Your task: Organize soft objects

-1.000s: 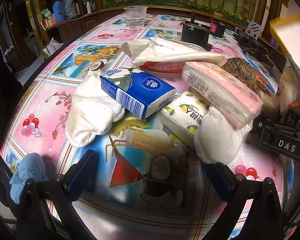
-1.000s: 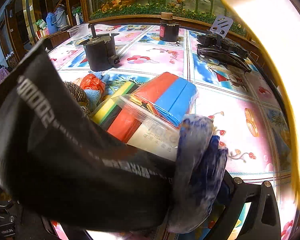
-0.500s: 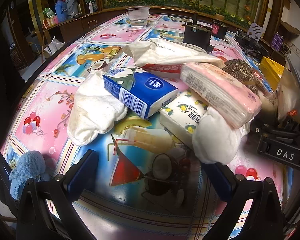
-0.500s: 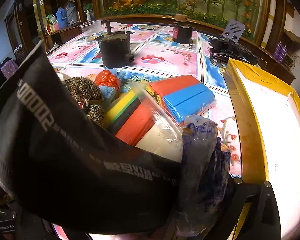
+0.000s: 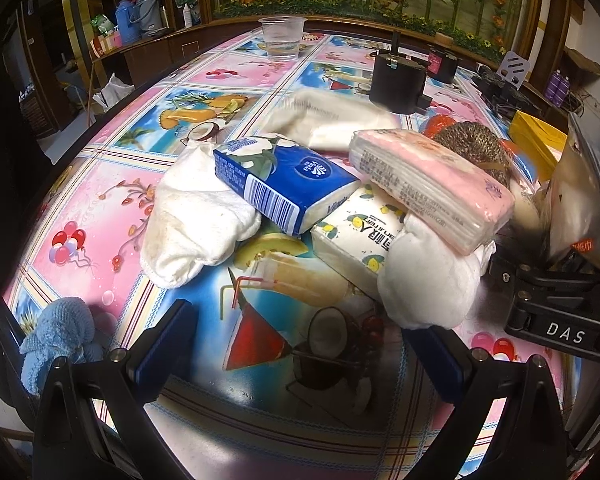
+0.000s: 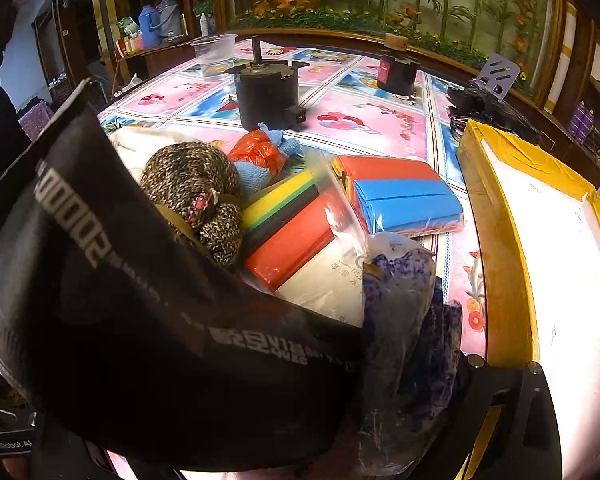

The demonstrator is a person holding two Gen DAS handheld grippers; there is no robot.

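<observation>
The sorting looks to be mid-way: one item is in transit while a heap waits on the table (image 5: 100, 184). Furthest left, a blue knitted piece (image 5: 58, 336) lies near the table edge, apart from the heap. The left gripper (image 5: 296, 354) hovers low with its jaws apart and empty, facing a white cloth (image 5: 192, 228), a blue Vinda tissue pack (image 5: 284, 184), a lemon-print tissue pack (image 5: 360, 236) and a pink tissue pack (image 5: 428, 184) leaning on one another.

The right gripper (image 6: 416, 376) appears clamped on a black bag (image 6: 160, 340) and a blue-speckled plastic wrap (image 6: 404, 320), though its jaws are mostly hidden. Its next move likely calls for carrying them right to the yellow-rimmed box (image 6: 496, 208). A brown knitted bundle (image 6: 196, 196) and bagged coloured sheets (image 6: 404, 200) crowd that path.
</observation>
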